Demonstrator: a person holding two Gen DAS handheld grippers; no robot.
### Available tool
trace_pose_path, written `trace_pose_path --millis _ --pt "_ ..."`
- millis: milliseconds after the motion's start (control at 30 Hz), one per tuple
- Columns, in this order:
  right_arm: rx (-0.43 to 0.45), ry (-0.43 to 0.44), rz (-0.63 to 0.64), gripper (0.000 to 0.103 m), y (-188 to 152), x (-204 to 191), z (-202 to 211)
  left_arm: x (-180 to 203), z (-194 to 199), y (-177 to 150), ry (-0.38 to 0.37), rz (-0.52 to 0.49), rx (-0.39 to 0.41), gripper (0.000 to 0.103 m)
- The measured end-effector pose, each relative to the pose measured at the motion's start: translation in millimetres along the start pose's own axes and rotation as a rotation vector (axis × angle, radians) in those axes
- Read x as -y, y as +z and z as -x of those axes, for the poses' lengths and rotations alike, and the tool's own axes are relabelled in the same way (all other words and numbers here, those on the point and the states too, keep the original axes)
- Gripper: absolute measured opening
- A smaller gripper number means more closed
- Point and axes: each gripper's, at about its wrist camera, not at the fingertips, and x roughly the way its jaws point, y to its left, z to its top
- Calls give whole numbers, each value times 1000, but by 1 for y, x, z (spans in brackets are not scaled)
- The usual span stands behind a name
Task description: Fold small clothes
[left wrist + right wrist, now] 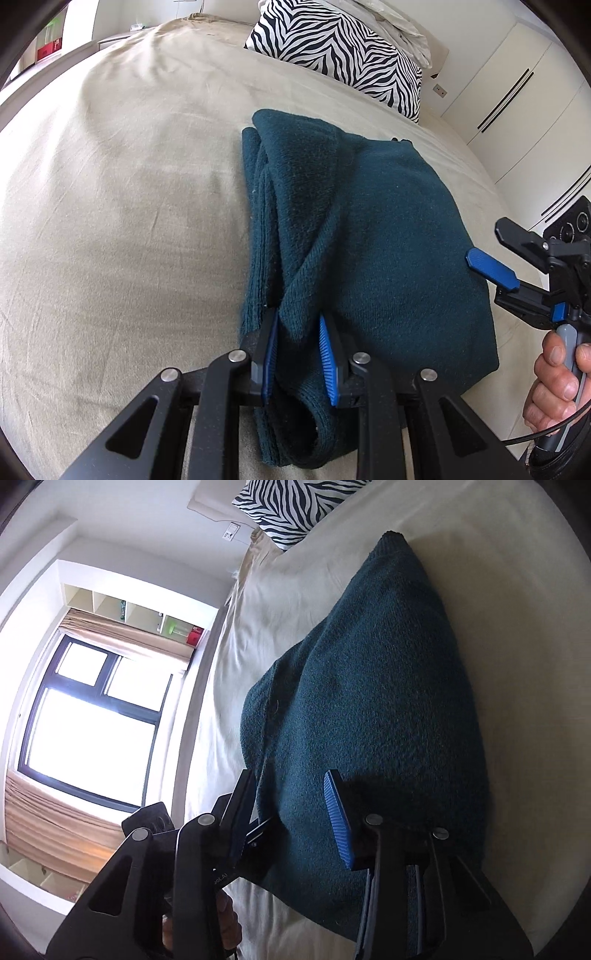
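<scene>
From the left wrist, the teal sweater lies folded on the beige bedspread, nearer the bed's right edge than its left, its far end short of the zebra-striped pillow at the head; the left gripper pinches a bunched fold of the knit at the sweater's near end, blue pads pressed against the cloth on both sides; at the right edge of this view the right gripper hovers beside the sweater's right border, jaws parted with nothing between them, a hand around its grey handle; white wardrobe doors stand past the bed's right side. From the right wrist, the sweater stretches away from the claw toward the pillow; the right gripper is spread above the sweater's near end, its pads clear of the knit; the left gripper's black frame shows by the sweater's left border; a window with tan curtains stands beyond the bed's left edge.
</scene>
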Motion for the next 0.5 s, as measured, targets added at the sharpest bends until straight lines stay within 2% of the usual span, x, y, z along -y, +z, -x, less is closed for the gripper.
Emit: trace_pose_path --millis 67,100,167,233,333,367,400,433,467,500 --pt "2 37 -25 51 -13 9 7 0 0 0 1 -2 1 25" --pt "-12 -7 -45 55 -20 21 5 0 0 0 2 -2 3 25" --pt "-31 -30 -49 53 -34 45 -1 0 1 0 1 -3 3 25" --pt "-9 -34 -11 52 -40 41 6 -2 4 0 -15 2 11 25" --pt "18 -59 -35 55 -43 32 25 -14 17 4 -98 53 22 28" --pt "34 -58 -23 55 -43 29 35 -20 25 7 -119 73 39 32" --pt "52 -53 -12 55 -43 27 45 -26 35 10 -110 84 71 45" --pt "67 -52 -13 55 -41 28 54 -32 44 12 -71 88 110 54" --pt "73 -52 -20 56 -38 30 60 -39 50 15 -38 96 141 68" --pt "74 -57 -31 56 -34 35 65 -48 52 17 -36 118 141 70"
